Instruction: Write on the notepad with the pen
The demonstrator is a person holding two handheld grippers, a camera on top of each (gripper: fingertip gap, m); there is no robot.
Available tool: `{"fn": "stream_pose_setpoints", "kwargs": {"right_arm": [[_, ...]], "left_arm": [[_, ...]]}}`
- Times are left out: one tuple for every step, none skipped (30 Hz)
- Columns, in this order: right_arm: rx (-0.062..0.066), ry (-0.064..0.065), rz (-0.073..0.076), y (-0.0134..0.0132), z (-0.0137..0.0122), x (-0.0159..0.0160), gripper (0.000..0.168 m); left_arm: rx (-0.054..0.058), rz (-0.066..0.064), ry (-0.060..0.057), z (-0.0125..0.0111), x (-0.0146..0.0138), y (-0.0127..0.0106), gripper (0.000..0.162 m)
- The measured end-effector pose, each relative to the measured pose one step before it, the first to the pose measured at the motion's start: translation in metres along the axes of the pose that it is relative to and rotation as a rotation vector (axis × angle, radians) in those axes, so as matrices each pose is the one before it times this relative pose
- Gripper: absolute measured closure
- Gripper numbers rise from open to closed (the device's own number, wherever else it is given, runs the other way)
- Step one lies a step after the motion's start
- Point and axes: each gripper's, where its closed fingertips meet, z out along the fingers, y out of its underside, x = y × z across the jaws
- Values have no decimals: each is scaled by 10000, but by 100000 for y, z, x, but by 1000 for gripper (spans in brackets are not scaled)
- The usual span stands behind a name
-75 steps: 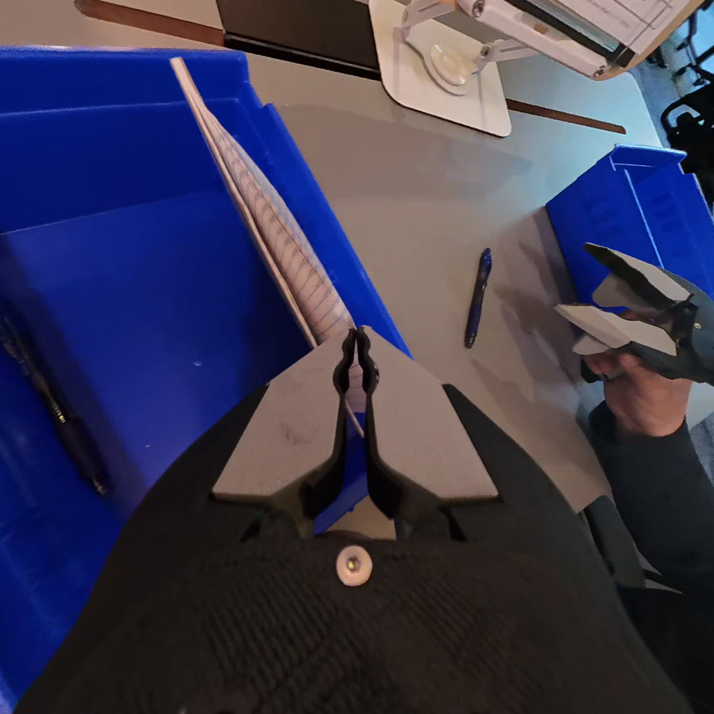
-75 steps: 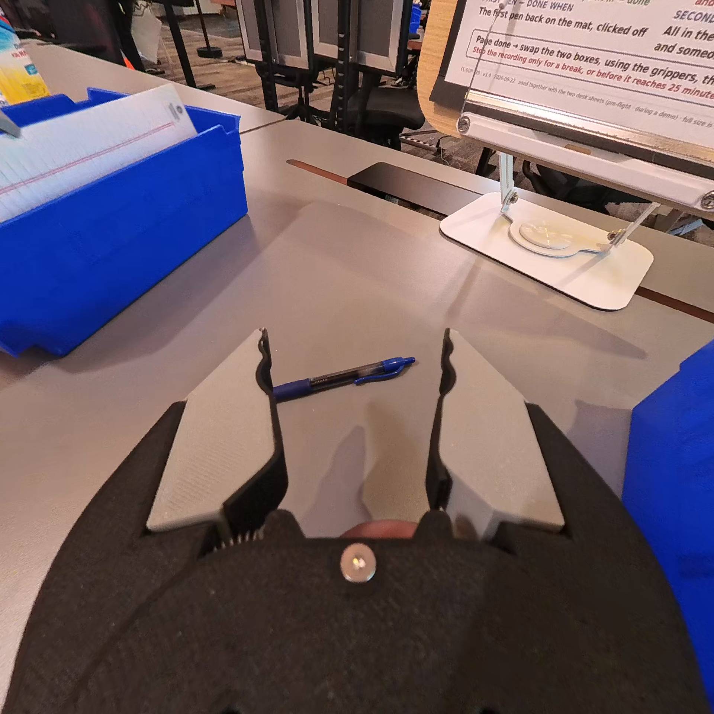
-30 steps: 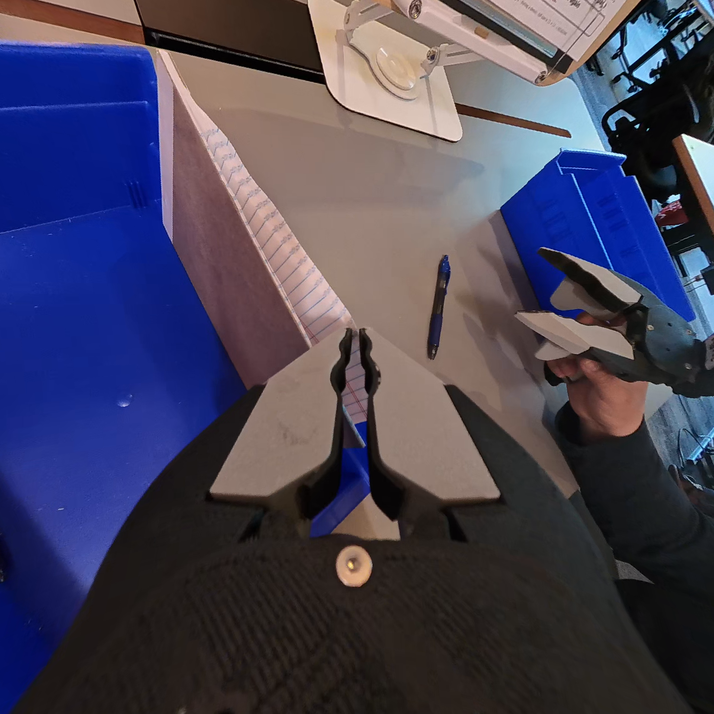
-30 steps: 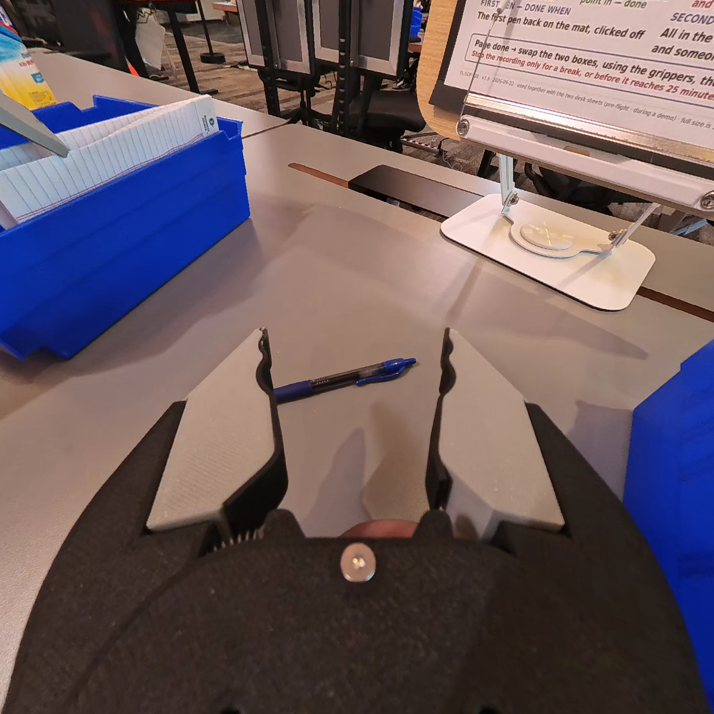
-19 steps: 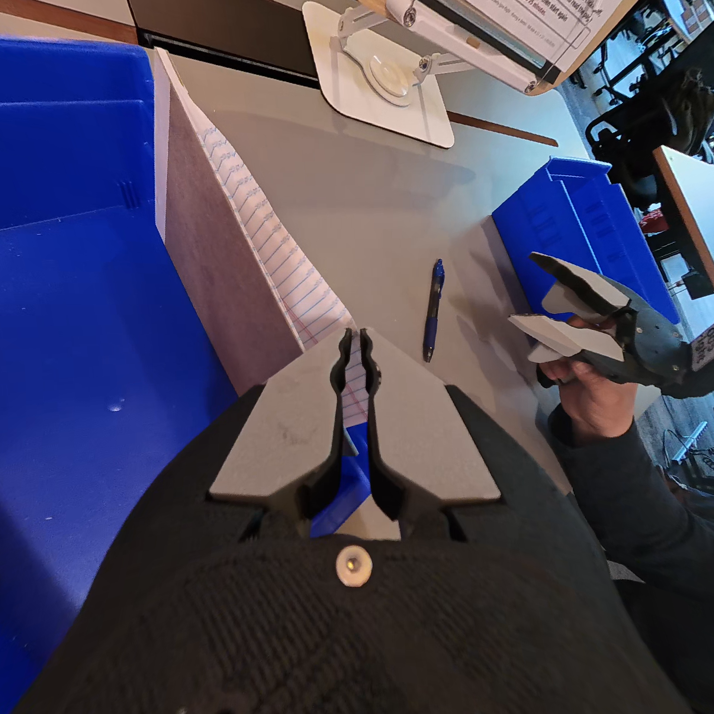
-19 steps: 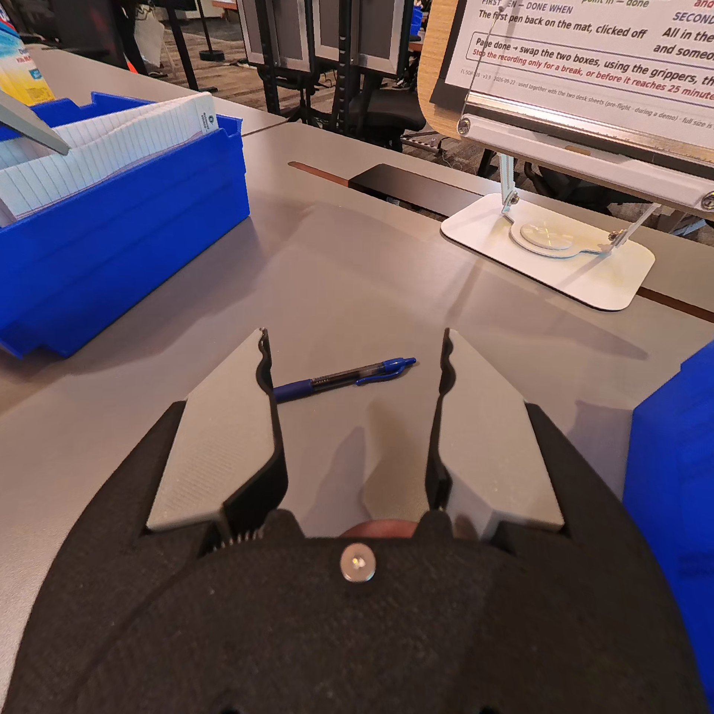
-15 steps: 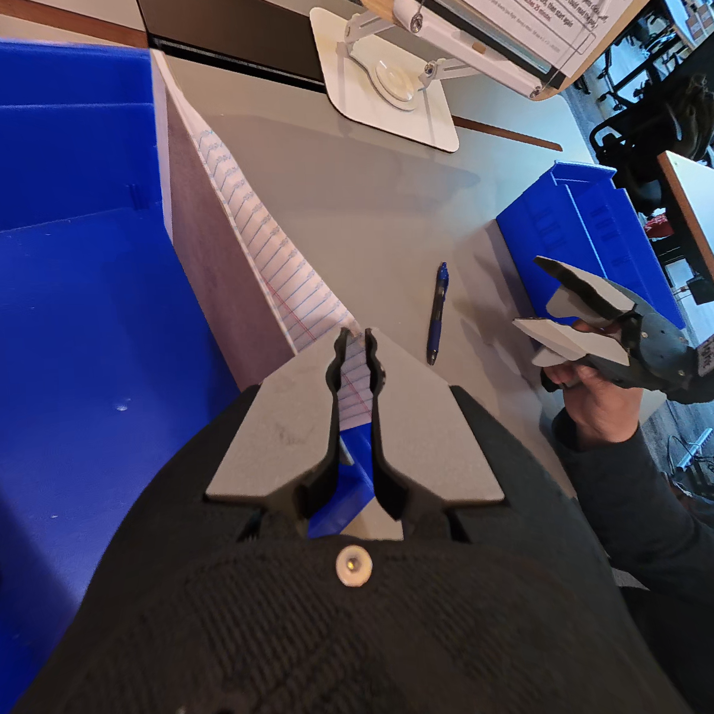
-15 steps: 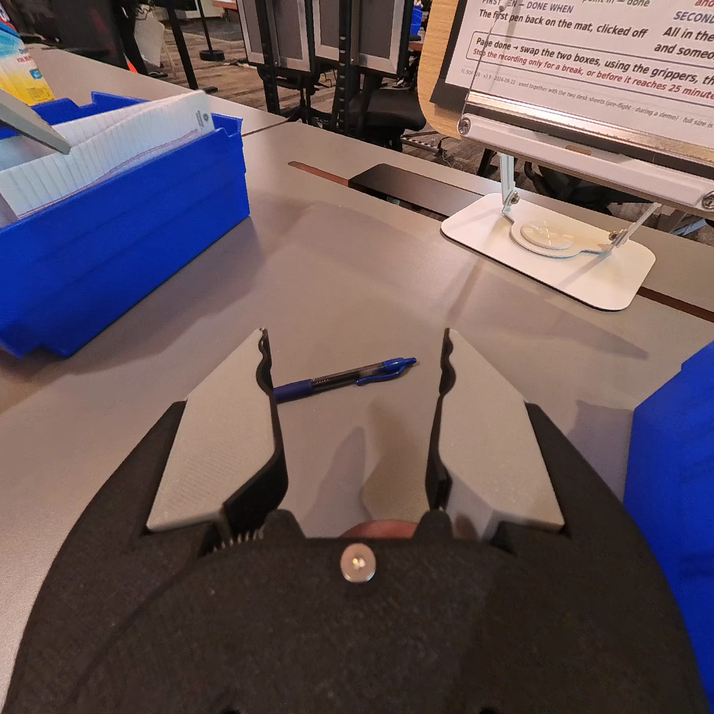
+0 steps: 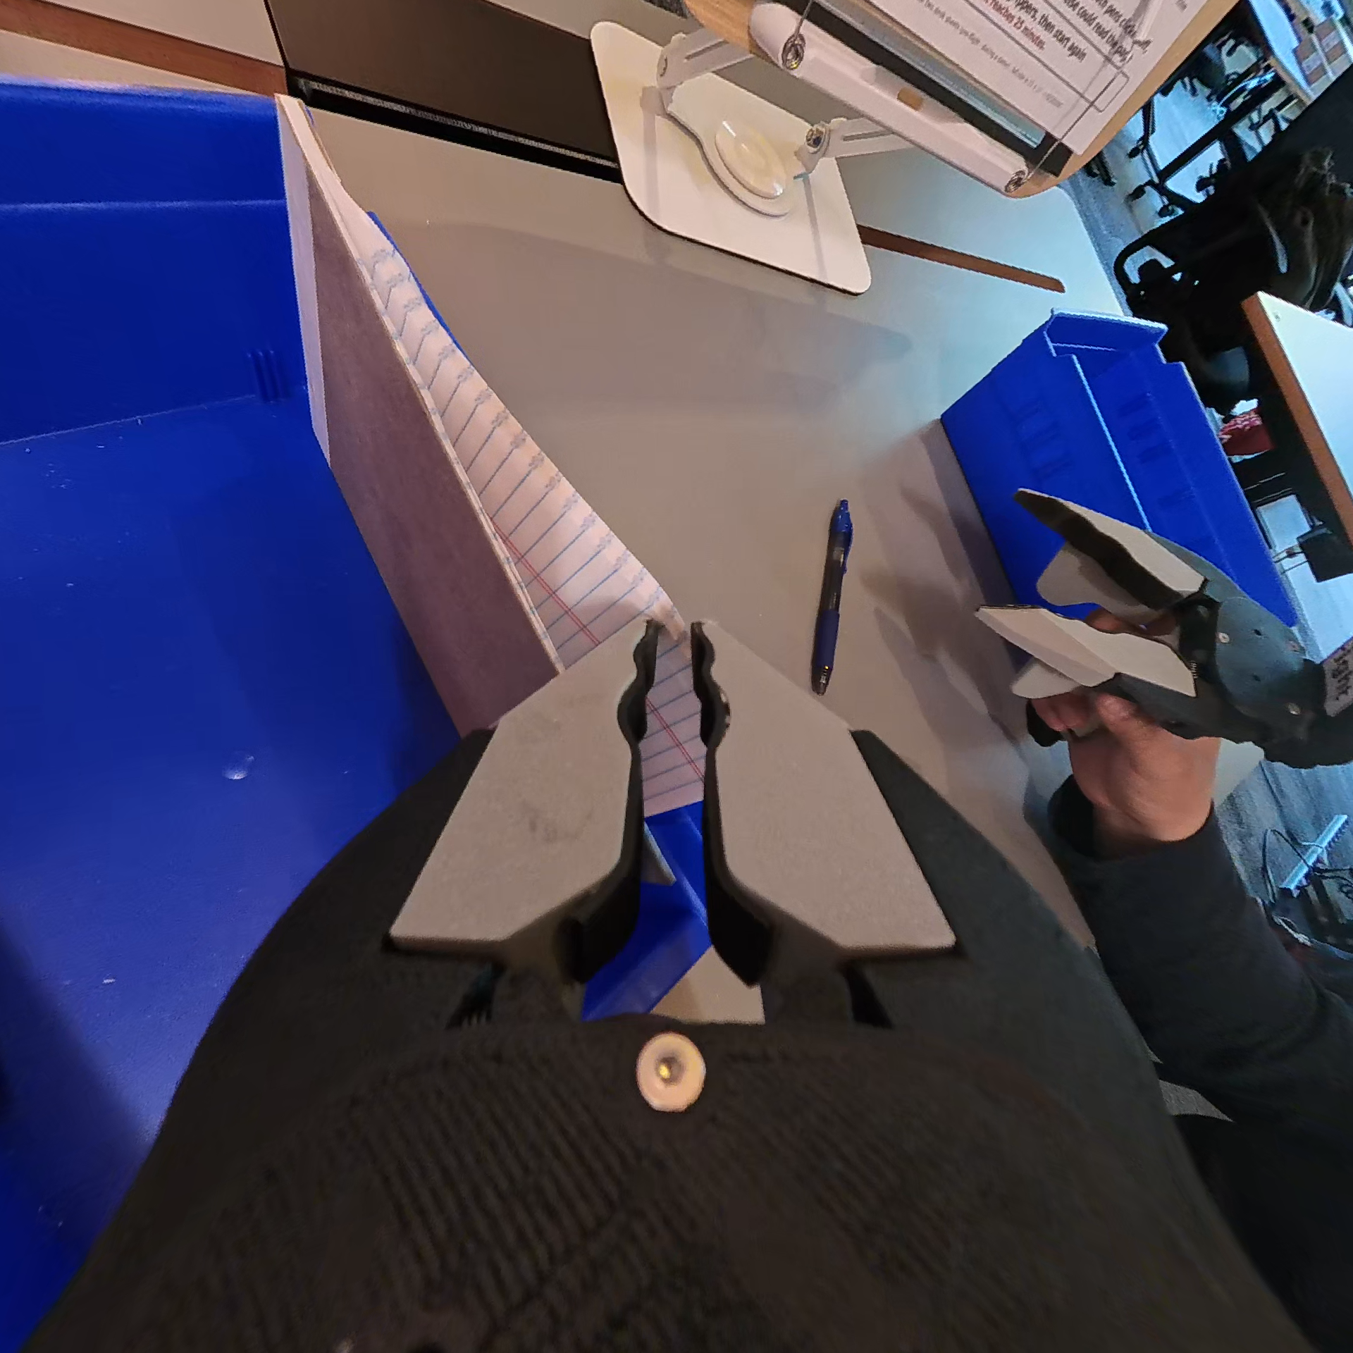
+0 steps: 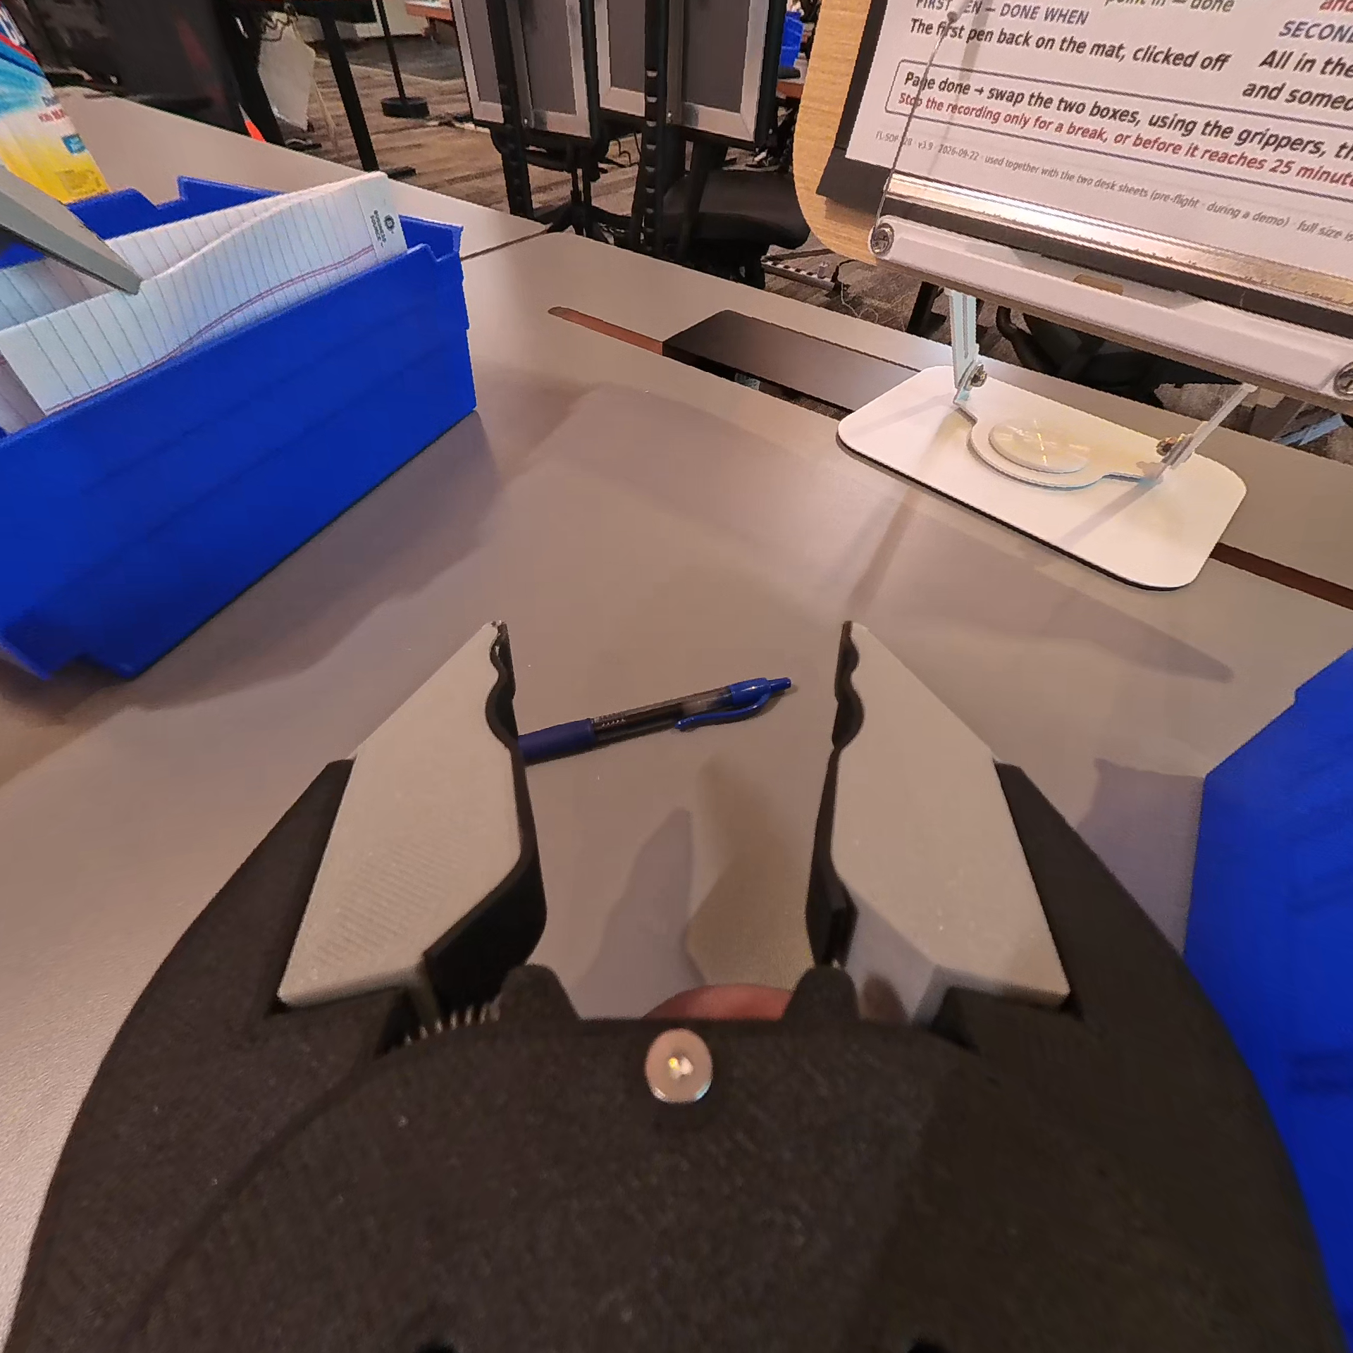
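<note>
On the grey tabletop (image 10: 659, 512) we count two blue bins (image 10: 220, 439) (image 9: 1142, 468), one notepad (image 9: 512, 468) and one pen (image 10: 651, 717). The notepad stands on edge in the left bin, its corner between the left tool's (image 9: 675, 630) nearly closed jaws; we cannot tell whether they grip. The right tool (image 10: 672, 630) hovers wide open near the pen.

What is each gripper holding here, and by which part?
Left gripper: the notepad, pinched at its near lined-page corner over the blue bin. Right gripper: nothing; the pen lies on the table.

The notepad's (image 9: 468, 468) lower edge sinks out of sight behind the blue bin's (image 10: 241, 439) wall, the pen's (image 10: 644, 717) tip is covered by a finger of the right tool (image 10: 670, 630), and the second blue bin (image 10: 1281, 915) runs off the right edge.
</note>
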Motion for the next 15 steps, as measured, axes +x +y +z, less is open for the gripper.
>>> {"fn": "stream_pose_setpoints", "kwargs": {"right_arm": [[2,0,-1,-3,2,0,84],[-1,0,-5,9,7,-9,84],[-7,-2,-5,16,7,-4,84],[-6,-4,-3,12,16,-11,84],[0,-1,-4,1,-4,-7,84],[-2,2,-5,10,7,-8,84],[-6,-1,-5,12,16,-6,84],[-5,-5,-3,22,12,-9,84],[-2,-3,-3,0,7,-6,84],[-1,2,-5,9,7,-7,84],[-1,1,-6,8,11,2,84],[-5,-1,-5,11,14,-15,84],[-7,-3,-4,13,15,-9,84],[-4,-2,-5,12,9,-3,84],[3,1,-7,-3,-2,-3,84]], "left_arm": [[-6,-12,12,-20,-11,-4,155],[-7,-3,2,-24,-19,-5,154],[-6,-9,6,-16,-4,5,154],[-1,-17,10,-24,-11,-6,154],[2,-15,16,-14,-1,2,153],[4,-4,25,-9,22,9,153],[2,-8,12,-14,-11,2,153],[1,-18,0,-23,-24,-8,153],[-2,-13,8,-28,-3,-7,152],[-3,-11,34,-22,35,6,151],[1,-27,47,-8,52,-2,150],[-6,-26,31,-28,24,1,149],[-6,-8,15,-18,-1,1,149],[-2,-10,14,-25,-10,-4,149],[4,-14,20,-22,3,5,148]]}}
